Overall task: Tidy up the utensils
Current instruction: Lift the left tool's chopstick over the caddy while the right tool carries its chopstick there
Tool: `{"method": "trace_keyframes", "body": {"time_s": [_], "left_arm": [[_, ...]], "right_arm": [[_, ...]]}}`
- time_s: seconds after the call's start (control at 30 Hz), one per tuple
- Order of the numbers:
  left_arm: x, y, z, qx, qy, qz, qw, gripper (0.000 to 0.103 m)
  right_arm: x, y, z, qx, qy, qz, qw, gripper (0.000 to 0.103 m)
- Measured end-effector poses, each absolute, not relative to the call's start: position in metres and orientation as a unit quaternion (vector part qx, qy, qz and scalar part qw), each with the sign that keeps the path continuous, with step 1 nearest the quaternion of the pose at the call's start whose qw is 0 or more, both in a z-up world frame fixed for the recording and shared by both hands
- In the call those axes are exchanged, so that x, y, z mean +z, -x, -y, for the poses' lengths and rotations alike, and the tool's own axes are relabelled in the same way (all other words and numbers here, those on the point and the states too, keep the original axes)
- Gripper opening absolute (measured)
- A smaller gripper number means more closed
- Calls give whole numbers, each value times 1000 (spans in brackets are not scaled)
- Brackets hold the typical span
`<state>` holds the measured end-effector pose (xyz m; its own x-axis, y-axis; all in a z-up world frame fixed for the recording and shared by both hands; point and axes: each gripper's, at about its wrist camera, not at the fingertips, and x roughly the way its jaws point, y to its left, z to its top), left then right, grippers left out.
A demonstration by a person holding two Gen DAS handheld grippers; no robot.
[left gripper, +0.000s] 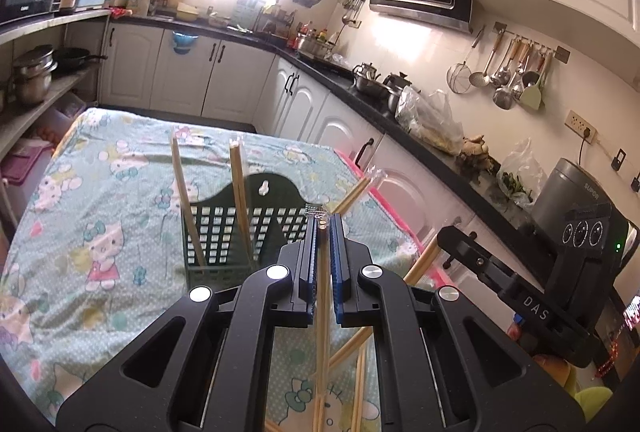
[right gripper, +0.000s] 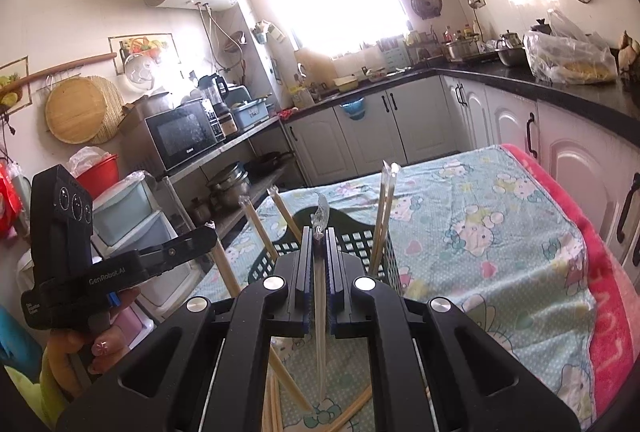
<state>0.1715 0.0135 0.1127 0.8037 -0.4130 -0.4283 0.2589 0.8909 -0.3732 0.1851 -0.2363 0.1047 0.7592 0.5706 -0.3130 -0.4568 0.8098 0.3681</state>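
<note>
A dark green slotted basket (left gripper: pixel 240 228) (right gripper: pixel 360 244) stands on the table with several wrapped wooden chopsticks (left gripper: pixel 240 191) (right gripper: pixel 384 216) leaning upright in it. My left gripper (left gripper: pixel 324 220) is shut on a wrapped chopstick pair (left gripper: pixel 322 312) that hangs steeply between its blue pads, just in front of the basket. My right gripper (right gripper: pixel 319 232) is shut on another wrapped pair (right gripper: pixel 320 312), also near the basket's front. Each gripper shows in the other's view: the right gripper (left gripper: pixel 444 236), and the left gripper (right gripper: pixel 208 232) with a hand on it. Loose chopsticks (left gripper: pixel 360 384) (right gripper: pixel 276 404) lie on the cloth below.
The table has a cartoon-print cloth (left gripper: pixel 100 191) (right gripper: pixel 500 232) over a pink blanket edge (right gripper: pixel 612 312). A black counter (left gripper: pixel 420 147) with pots and plastic bags runs along the right. Shelves with a microwave (right gripper: pixel 184 135) and pans stand on the left.
</note>
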Motion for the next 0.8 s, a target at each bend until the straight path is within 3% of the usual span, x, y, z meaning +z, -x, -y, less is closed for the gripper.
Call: {"method": "trace_keyframes", "body": {"time_s": [0.8], "left_arm": [[177,-187,-43,-134,129,-179,966,3]], "right_arm": [[165,-214,207,284,-115,-146,941,6]]}}
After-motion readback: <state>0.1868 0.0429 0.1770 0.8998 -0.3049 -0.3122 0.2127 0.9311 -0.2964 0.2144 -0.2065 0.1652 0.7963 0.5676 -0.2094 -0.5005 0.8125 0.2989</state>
